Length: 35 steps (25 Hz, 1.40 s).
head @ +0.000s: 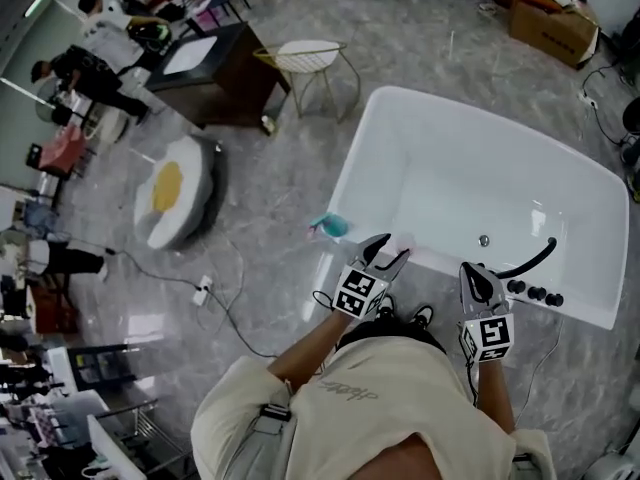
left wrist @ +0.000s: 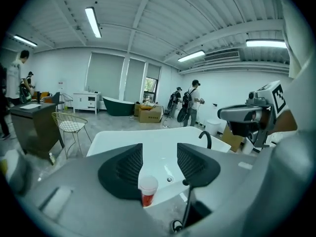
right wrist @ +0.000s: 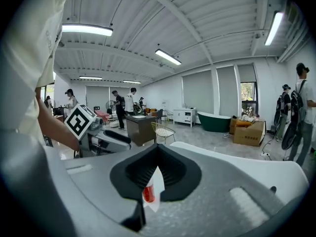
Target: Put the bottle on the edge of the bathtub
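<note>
Bottle [left wrist: 147, 190] stands on bathtub [left wrist: 158, 137] rim, apparently unpinched between left gripper's [left wrist: 159, 156] spread jaws. Right gripper [right wrist: 157, 151] pressed together, empty. Next: clear left without tipping it.

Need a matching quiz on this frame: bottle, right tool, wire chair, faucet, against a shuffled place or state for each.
1. bottle
2. right tool
3. wire chair
4. faucet

A. jaws together
B. on the floor beyond the bathtub
C. black, mounted at the bathtub rim
D. upright on the bathtub edge, between the parted jaws of the left tool

Pairs: 1-D, 2-A, 3-B, 4-C
</note>
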Motion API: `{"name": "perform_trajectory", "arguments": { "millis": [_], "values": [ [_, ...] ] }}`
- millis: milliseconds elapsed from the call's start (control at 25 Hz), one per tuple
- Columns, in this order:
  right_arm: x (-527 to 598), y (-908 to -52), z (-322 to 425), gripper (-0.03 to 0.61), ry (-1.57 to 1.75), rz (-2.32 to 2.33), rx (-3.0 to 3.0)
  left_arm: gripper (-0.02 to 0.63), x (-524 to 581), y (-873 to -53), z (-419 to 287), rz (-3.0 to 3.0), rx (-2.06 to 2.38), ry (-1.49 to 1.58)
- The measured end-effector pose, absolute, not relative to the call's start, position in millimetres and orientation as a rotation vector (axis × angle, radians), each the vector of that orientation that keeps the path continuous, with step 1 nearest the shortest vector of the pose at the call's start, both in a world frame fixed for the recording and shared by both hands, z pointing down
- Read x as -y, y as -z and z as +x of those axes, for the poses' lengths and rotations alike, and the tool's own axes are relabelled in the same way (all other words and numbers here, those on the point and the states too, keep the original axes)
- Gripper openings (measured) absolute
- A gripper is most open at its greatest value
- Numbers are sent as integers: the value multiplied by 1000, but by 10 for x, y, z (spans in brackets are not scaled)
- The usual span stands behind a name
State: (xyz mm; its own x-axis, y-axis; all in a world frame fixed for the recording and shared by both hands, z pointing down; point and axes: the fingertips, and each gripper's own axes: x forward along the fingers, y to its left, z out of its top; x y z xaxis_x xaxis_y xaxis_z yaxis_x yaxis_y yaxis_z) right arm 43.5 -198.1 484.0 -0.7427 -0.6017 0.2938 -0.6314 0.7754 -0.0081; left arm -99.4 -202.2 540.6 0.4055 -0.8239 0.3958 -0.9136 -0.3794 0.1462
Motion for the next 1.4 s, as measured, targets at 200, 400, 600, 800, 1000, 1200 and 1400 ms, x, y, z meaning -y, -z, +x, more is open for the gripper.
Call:
{"name": "perform_trajectory", "arguments": {
  "millis": [200,400,600,800,1000,1200,1400],
  "values": [
    [1993,-4715,451,2,-90,954,2708,139,2057,-5034,-1123,2348,1591,-352],
    [2149,-4480,504,2,-24,1004,2720,24,2187,-4580,-1294,2363,1749,-285],
    [2334,-4179,499,2,72,1044,2745,16,2317,-4273,-1362,2397,1763,-267],
    [2493,-3892,572,0,137,1103,2755,15,2479,-3980,-1374,2428,1815,-264],
    [2566,-3665,587,2,142,1145,2787,15,2547,-3789,-1444,2448,1829,-265],
    [2610,-3321,648,0,99,1199,2828,15,2554,-3542,-1545,2443,1864,-219],
    [2583,-3219,584,0,204,1177,2805,15,2512,-3384,-1635,2438,1937,-160]
  ]
}}
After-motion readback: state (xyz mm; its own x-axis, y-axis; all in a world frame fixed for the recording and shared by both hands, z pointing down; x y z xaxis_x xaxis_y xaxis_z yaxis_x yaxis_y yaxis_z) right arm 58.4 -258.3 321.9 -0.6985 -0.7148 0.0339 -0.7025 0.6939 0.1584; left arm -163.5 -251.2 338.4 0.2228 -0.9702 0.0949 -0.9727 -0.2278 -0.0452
